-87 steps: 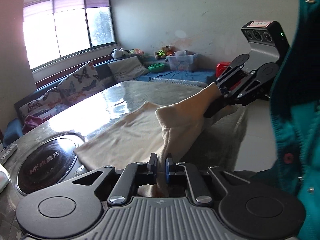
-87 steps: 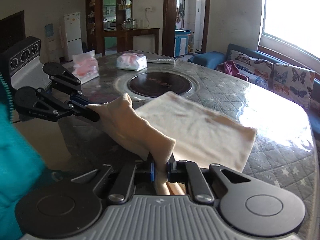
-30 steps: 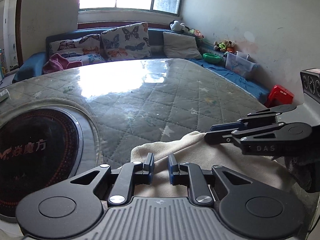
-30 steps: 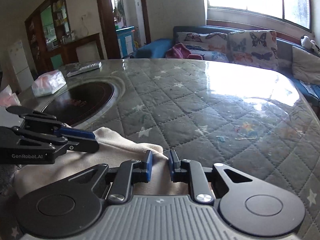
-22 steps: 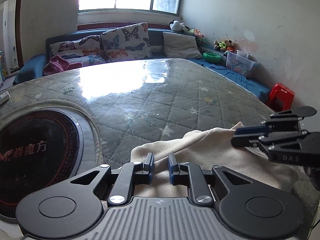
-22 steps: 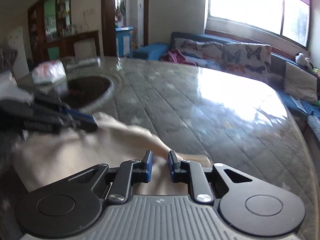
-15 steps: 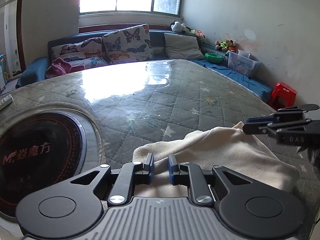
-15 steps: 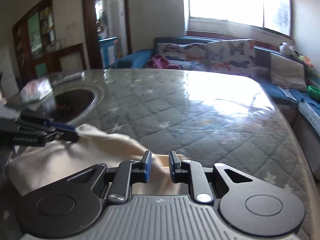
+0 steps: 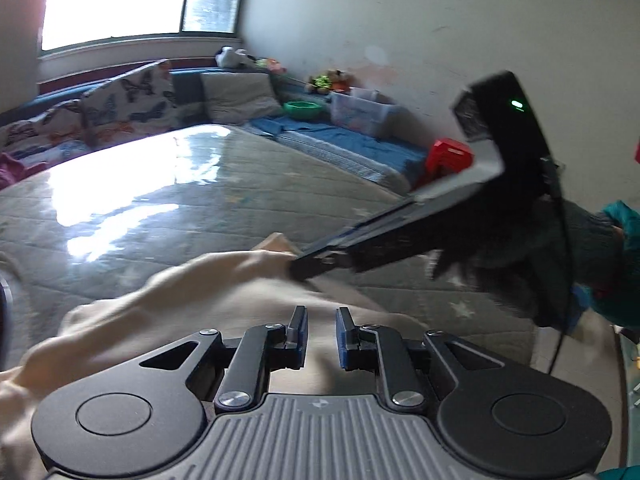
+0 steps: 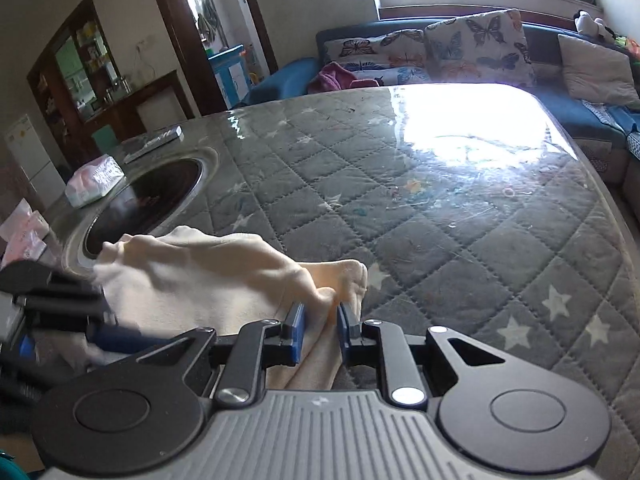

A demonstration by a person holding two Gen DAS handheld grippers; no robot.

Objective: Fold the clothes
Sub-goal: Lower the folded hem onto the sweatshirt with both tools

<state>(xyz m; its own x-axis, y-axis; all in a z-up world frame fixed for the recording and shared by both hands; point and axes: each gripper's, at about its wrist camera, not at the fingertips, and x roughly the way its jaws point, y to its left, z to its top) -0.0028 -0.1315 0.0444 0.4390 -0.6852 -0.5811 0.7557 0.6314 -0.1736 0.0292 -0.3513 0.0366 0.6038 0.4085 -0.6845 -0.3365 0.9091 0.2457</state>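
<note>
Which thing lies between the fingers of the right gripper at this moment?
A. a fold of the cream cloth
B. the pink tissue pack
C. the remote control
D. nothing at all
A. In the right wrist view, a bunched fold of the cream cloth passes between the blue pads of the right gripper, while the pink tissue pack and the remote control lie far off on the table.

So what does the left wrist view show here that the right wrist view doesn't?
Only the left wrist view shows the red stool, the green bowl and the clear bin by the wall. Only the right wrist view shows the dark round inset, the tissue pack and the doorway. Both show the cream cloth, the quilted table, the butterfly cushions, and the opposite tool.
</note>
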